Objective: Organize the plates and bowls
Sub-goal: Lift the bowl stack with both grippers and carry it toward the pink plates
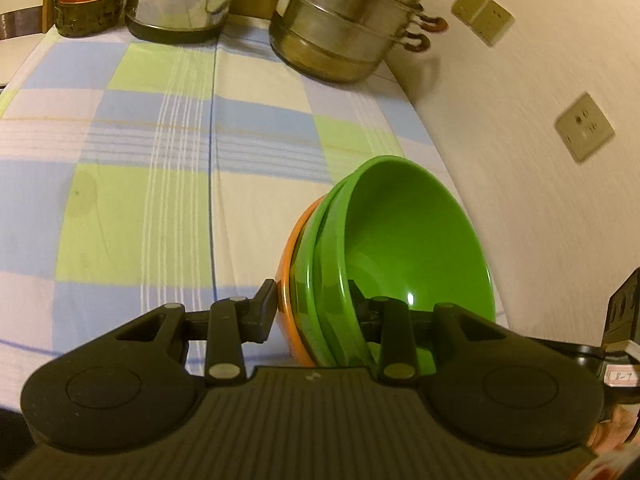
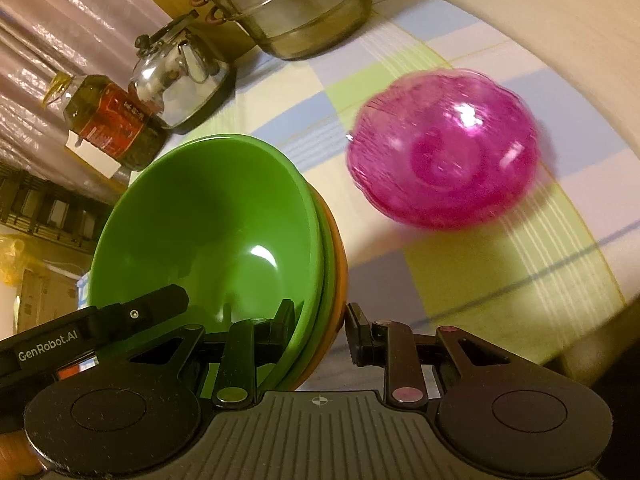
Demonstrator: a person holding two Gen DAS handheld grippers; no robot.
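In the left wrist view the left gripper [image 1: 314,312] pinches the rim of the nested green and orange bowls [image 1: 400,236], narrowly parted, while in the right wrist view the right gripper [image 2: 320,332] clamps the opposite rim, the pink plates [image 2: 444,148] ahead-right; uneven pulls could split the stack.

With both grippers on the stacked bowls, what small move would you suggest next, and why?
Probably carry the bowl stack toward the pink plate and lower it there. The left gripper and right gripper each straddle its rim, the stack looks tilted and lifted, and the plate lies bare on the checked cloth.
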